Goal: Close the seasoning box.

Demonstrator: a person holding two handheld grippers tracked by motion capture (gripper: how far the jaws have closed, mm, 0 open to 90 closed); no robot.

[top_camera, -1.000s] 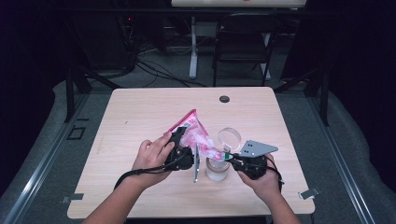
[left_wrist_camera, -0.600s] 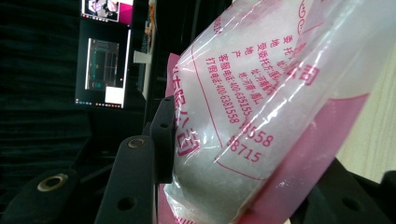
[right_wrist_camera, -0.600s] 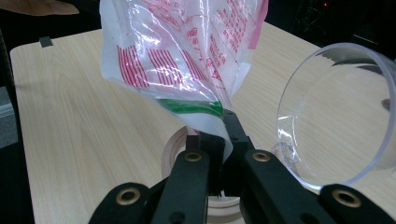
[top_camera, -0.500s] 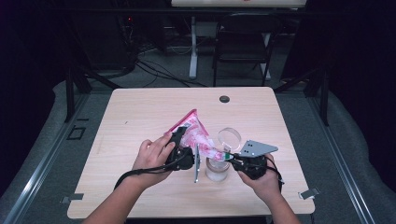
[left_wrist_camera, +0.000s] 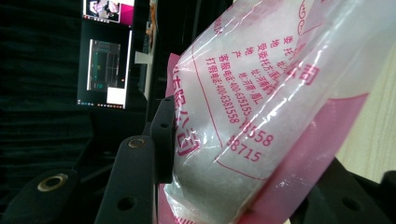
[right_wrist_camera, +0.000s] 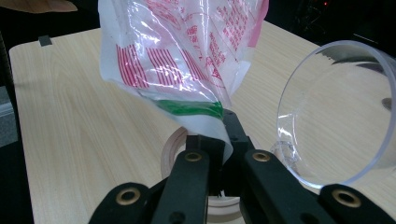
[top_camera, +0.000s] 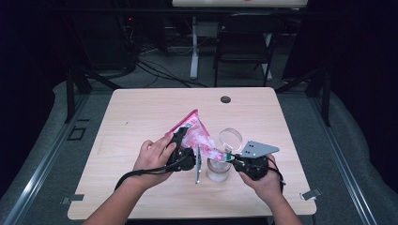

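A pink-and-white plastic bag (top_camera: pixel 197 132) of white grains hangs tilted over a clear jar (top_camera: pixel 218 170) with a wooden rim (right_wrist_camera: pixel 170 150). Its hinged clear lid (top_camera: pixel 230 137) stands open behind it. My left gripper (top_camera: pixel 184 131) is shut on the bag's full body (left_wrist_camera: pixel 261 93), whose bulk sits between the black fingers (left_wrist_camera: pixel 163 135). My right gripper (top_camera: pixel 230 157) is shut on the bag's lower corner (right_wrist_camera: pixel 210 128), just above the jar mouth. The bag's printed side (right_wrist_camera: pixel 187 51) rises above the right gripper (right_wrist_camera: pixel 217 140), and the lid (right_wrist_camera: pixel 336 112) is to its right.
The jar stands near the front of a light wooden table (top_camera: pixel 136 117). A small black round cap (top_camera: pixel 225 99) sits near the table's far edge. A dark chair (top_camera: pixel 244 47) and cables lie on the floor beyond.
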